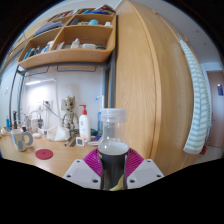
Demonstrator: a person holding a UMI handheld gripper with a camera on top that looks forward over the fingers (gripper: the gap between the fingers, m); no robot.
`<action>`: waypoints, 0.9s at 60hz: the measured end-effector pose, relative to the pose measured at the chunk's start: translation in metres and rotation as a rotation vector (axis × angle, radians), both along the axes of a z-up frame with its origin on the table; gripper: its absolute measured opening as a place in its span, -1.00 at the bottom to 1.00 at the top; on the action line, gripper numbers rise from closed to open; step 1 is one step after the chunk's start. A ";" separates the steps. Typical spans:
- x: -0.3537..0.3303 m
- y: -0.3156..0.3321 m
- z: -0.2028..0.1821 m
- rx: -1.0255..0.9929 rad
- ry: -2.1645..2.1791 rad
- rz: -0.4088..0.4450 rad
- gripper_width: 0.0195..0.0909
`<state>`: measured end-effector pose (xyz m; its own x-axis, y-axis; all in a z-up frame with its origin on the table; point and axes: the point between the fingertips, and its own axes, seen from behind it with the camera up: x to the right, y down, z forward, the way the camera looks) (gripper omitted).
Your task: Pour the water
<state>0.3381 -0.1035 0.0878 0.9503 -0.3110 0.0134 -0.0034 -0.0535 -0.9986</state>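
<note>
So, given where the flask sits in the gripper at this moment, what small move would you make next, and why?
Probably carry the flask left and forward toward the mug before tipping it. The gripper appears shut on the flask, which stands upright with dark liquid in its lower part, and the mug sits well off to the left on the table, so tilting here would likely spill.

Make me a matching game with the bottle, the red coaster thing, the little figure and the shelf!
Things:
1. clear bottle
2. red disc
3. small figure
4. wooden shelf

Places:
A. high on the wall, above the counter
B. between the gripper jaws, which press on it from both sides
C. flat on the counter, near a mug
D. standing at the back of the counter, beside a spray bottle

Pairs: 1-B, 2-C, 3-D, 4-A
</note>
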 end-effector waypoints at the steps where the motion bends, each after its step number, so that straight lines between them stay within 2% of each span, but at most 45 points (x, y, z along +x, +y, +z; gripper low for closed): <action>1: -0.002 0.001 0.000 -0.006 -0.003 0.008 -0.83; 12: -0.055 0.023 0.021 -0.043 -0.170 0.092 -0.83; 32: -0.223 0.112 0.058 -0.185 -1.038 0.329 -0.83; 48: -0.299 0.154 0.061 -0.242 -1.668 0.392 -0.82; 54: -0.310 0.161 0.060 -0.268 -1.884 0.372 -0.82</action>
